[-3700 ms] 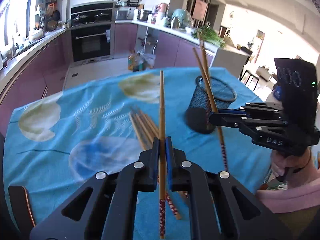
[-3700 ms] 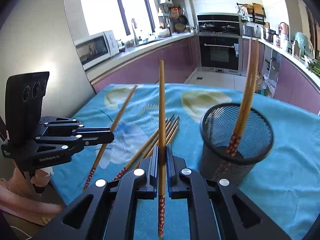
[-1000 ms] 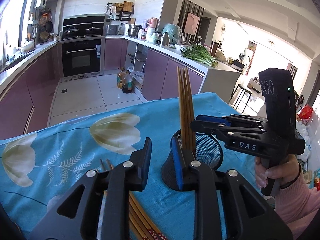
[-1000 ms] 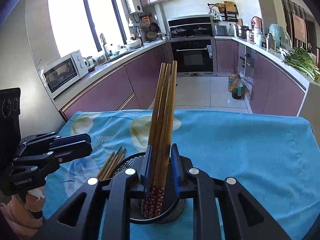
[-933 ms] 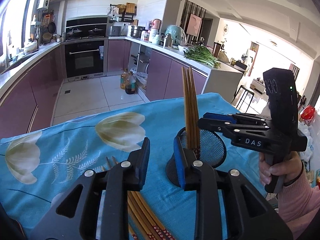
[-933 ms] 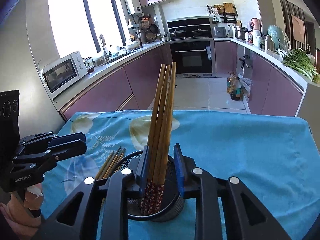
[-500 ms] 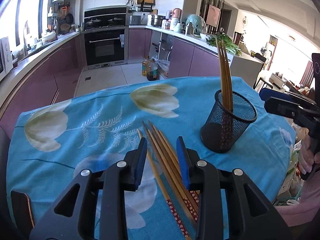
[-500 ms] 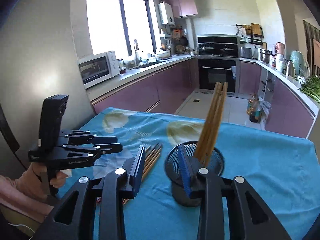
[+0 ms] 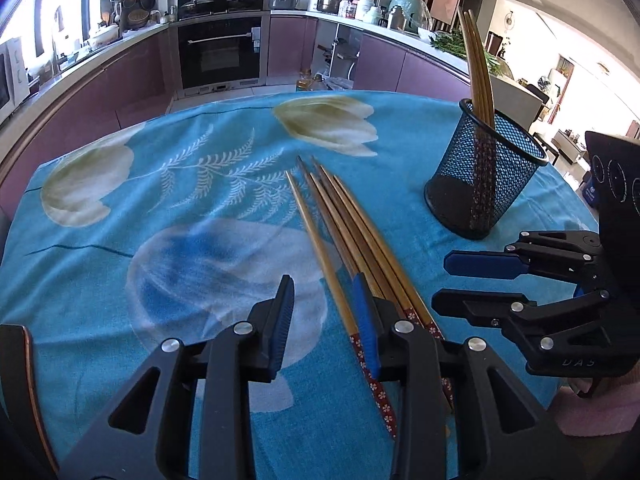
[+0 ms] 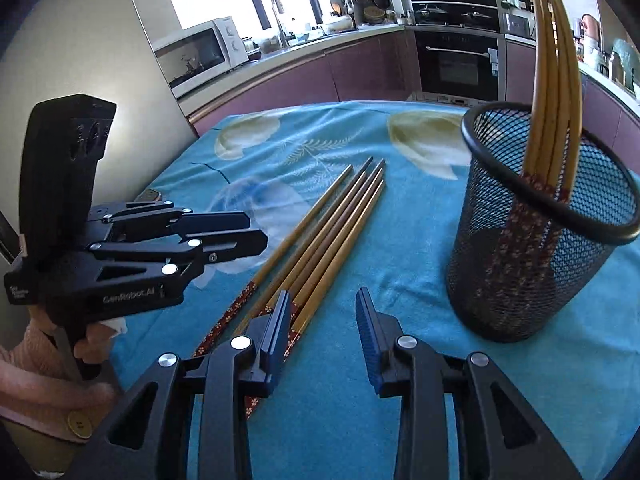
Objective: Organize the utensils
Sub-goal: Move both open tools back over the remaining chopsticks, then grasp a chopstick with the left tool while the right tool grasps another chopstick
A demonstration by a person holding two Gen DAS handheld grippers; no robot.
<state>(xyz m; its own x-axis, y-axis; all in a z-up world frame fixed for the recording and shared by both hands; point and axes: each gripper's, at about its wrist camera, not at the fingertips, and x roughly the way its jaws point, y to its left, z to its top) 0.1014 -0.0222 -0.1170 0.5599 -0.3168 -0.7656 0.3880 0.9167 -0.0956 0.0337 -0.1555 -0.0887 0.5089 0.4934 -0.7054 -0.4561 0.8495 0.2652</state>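
Chopsticks [image 9: 352, 248] lie loose in a bundle on the table [image 9: 180, 208], patterned ends at both tongs; left tongs [image 9: 326, 322] released and empty, one stick between the parted jaws, right tongs [image 10: 322, 330] likewise released, bundle at their left jaw. Beyond, the mesh cup [image 10: 544, 240] holds several sticks upright. Step judged: reaching for another pick-up; next, each tongs must straddle one stick and clench.
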